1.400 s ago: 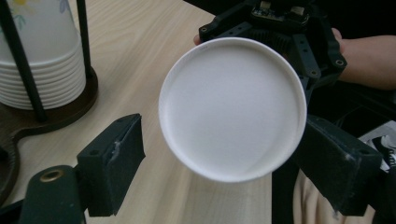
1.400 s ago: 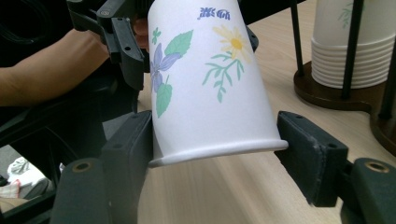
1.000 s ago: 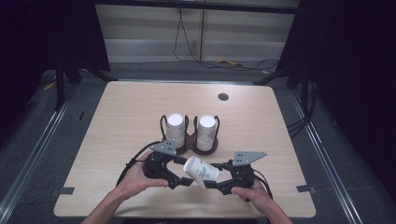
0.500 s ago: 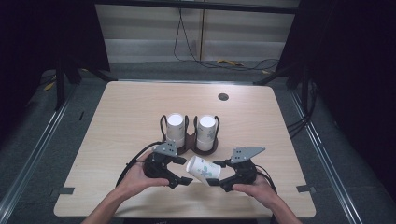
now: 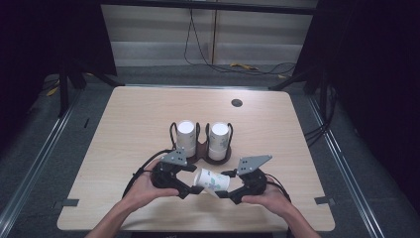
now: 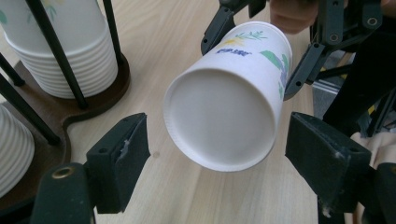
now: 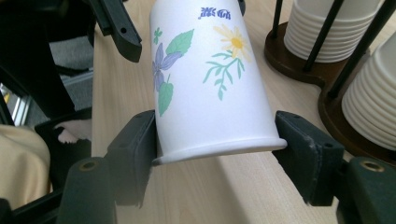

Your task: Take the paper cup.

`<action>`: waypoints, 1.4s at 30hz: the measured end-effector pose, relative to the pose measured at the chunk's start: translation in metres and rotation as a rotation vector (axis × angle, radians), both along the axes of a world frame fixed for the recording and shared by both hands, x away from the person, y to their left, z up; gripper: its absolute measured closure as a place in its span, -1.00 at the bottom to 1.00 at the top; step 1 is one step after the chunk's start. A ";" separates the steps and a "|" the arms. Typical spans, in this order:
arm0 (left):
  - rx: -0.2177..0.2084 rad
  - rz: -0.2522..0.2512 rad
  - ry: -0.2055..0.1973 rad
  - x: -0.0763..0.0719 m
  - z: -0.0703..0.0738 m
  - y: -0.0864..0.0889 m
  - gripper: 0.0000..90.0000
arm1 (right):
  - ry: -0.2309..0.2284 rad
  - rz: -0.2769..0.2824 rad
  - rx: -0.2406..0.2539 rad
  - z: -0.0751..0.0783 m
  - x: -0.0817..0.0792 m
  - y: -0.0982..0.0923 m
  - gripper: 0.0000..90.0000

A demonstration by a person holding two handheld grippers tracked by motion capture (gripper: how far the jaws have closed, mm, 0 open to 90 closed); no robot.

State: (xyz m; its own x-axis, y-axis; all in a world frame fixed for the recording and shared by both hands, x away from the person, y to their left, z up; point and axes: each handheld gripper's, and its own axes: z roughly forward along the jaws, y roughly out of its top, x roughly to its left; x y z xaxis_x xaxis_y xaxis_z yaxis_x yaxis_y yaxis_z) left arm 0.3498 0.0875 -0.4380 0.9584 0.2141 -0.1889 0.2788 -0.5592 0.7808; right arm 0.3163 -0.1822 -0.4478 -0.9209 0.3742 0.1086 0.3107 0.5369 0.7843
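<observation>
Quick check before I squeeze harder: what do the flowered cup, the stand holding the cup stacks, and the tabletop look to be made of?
Flowered cup: likely thin paper, matte white with printed flowers and a rolled rim. Stand: seemingly dark varnished wood base with thin black rods, probably metal. Tabletop: light wood-grain surface, satin finish; whether solid wood or laminate can't be told.
</observation>
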 end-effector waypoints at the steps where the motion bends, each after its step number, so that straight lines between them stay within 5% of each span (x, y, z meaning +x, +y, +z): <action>1: 0.006 -0.002 0.004 0.000 -0.001 -0.001 -0.52 | -0.013 0.005 -0.028 0.002 0.000 0.001 -0.29; 42: 0.148 -0.086 -0.042 -0.004 -0.008 -0.010 -0.53 | -0.030 0.154 -0.247 0.015 0.011 0.026 -0.28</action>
State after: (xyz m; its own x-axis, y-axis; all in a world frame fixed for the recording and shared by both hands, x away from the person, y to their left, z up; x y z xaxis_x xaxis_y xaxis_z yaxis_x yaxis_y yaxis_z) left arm 0.3455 0.0778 -0.4455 0.9807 0.1536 -0.1211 0.1941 -0.6894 0.6978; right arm 0.3269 -0.1560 -0.4328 -0.9705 0.2412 0.0039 0.1894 0.7517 0.6317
